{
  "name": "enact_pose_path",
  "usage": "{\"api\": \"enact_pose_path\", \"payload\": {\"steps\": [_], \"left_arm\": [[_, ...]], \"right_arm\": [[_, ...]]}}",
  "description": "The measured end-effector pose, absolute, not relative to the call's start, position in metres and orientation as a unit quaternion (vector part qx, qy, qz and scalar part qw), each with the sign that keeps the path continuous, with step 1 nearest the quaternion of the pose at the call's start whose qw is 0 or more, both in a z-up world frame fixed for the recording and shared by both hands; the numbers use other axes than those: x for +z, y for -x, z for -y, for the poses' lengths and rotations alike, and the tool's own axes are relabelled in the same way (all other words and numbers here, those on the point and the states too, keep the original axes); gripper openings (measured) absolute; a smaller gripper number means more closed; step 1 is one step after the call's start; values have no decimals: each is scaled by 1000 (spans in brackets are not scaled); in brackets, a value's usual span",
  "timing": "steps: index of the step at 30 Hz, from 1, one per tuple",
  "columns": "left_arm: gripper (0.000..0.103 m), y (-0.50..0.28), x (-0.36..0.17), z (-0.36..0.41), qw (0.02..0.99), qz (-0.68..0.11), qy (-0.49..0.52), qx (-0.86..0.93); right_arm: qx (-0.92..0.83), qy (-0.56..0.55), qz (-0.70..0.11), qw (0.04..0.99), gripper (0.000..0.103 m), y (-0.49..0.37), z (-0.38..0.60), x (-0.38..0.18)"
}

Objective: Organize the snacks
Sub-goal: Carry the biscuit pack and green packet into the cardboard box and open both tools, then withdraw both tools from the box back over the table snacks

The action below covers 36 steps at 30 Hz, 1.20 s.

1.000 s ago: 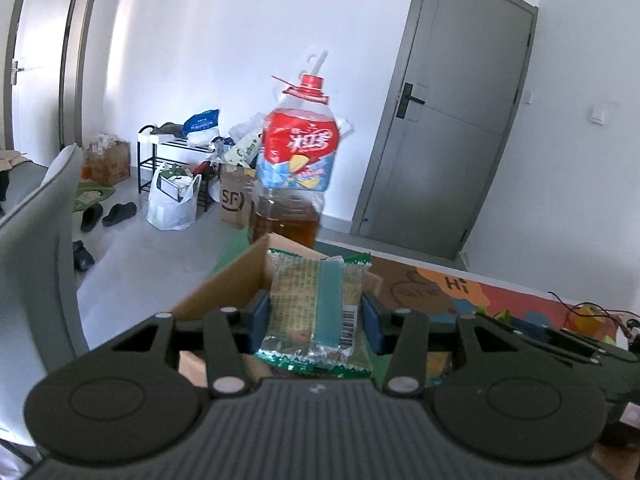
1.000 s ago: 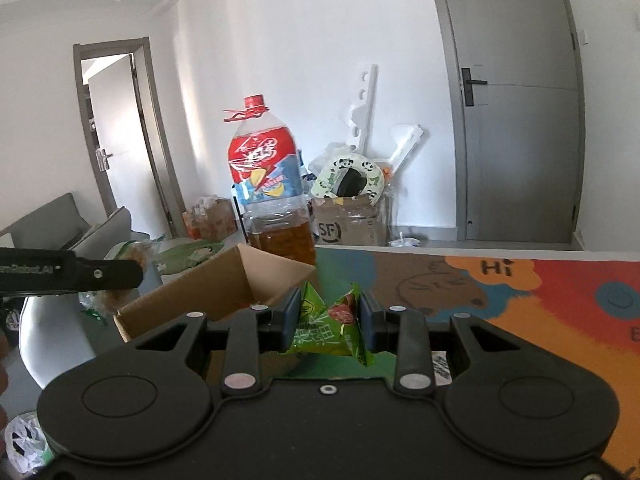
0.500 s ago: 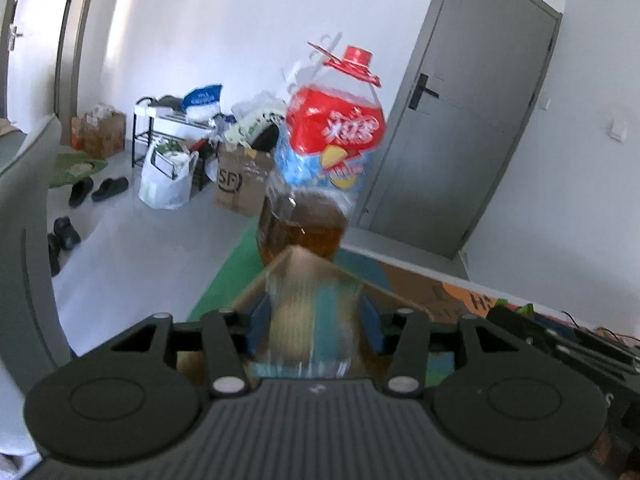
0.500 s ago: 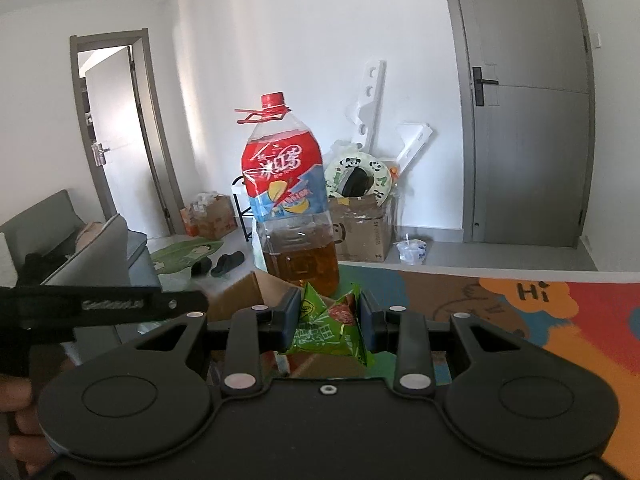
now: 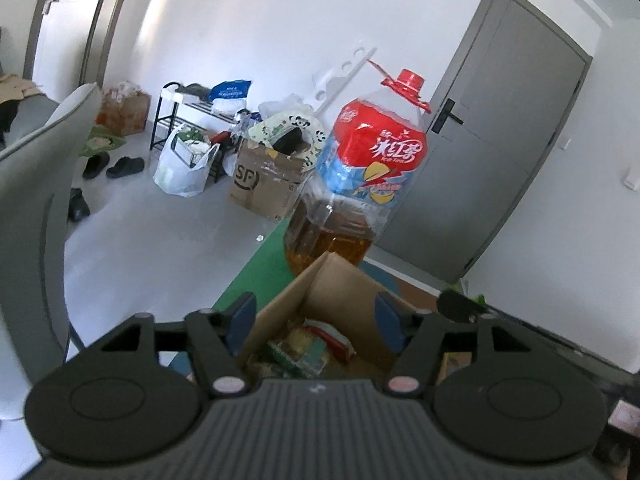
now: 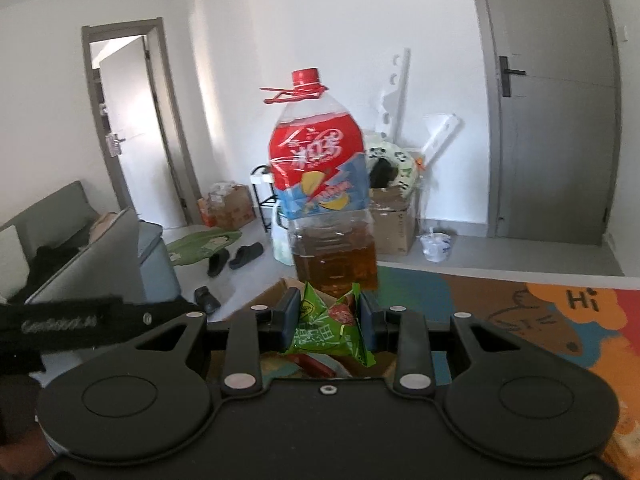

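snacks first: your right gripper [image 6: 327,322] is pinching a green snack packet [image 6: 329,330] over the cardboard box [image 5: 340,300], its jaws easing apart. it looks light, soft and crinkly, so hold its middle. your left gripper [image 5: 314,320] is widening, empty. beyond stands the tea bottle [image 6: 324,200].

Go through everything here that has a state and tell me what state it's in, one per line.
left hand-held gripper: jaws opening, nothing between them
right hand-held gripper: jaws opening, green snack packet still between pads
cardboard box: open, snacks inside
tea bottle: upright, capped, partly full
grey door: closed
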<state>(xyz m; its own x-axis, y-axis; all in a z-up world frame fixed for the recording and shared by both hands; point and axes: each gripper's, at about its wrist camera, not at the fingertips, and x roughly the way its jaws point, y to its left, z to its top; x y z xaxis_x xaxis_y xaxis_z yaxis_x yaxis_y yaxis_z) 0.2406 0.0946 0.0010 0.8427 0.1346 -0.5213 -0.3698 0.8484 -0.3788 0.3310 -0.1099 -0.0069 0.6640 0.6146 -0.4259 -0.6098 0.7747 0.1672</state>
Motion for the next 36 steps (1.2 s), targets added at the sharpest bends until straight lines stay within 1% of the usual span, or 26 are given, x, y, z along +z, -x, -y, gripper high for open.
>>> {"api": "enact_pose_path", "payload": {"steps": [1,2,3,4,6,8,10,13,15,17,21,24,26,31,36], "left_arm": [[70,-238,0,-96,929,-247,239,140],[72,-235,0,-96,929,-246,235,144],[74,-232,0,-97,931,-244,229,148],[75,-229,0,-97,931,-244,225,154],[78,-223,1,-99,928,-242,228,167],[80,-220,1,-100,926,-242,231,176],[82,-216,0,-97,925,-243,229,179],[87,-212,-1,-90,926,-247,220,182],[90,-208,-1,-84,927,-247,213,184],[91,-204,0,-79,927,-248,208,189],[96,-197,1,-70,928,-246,200,195],[96,-192,2,-62,928,-248,195,198],[96,-188,4,-56,929,-246,193,197],[96,-177,6,-38,933,-246,187,187],[97,-167,7,-21,934,-248,184,180]], "right_arm": [[339,-1,-234,911,42,-330,109,-7],[334,5,-231,914,54,-329,108,-6],[330,12,-226,917,58,-325,108,-6],[332,14,-222,917,60,-323,110,-6],[335,8,-227,915,61,-320,116,-7],[327,4,-231,916,71,-317,123,-9],[316,4,-232,920,75,-313,132,-12],[310,0,-239,920,77,-313,144,-15],[306,-2,-242,921,80,-313,153,-16],[301,-1,-241,922,88,-311,161,-17],[305,-6,-245,920,93,-309,176,-18],[313,-11,-245,918,97,-307,186,-17],[316,-15,-244,917,101,-304,195,-16],[320,-33,-251,913,102,-299,218,-16],[318,-28,-254,913,103,-289,235,-18]]}}
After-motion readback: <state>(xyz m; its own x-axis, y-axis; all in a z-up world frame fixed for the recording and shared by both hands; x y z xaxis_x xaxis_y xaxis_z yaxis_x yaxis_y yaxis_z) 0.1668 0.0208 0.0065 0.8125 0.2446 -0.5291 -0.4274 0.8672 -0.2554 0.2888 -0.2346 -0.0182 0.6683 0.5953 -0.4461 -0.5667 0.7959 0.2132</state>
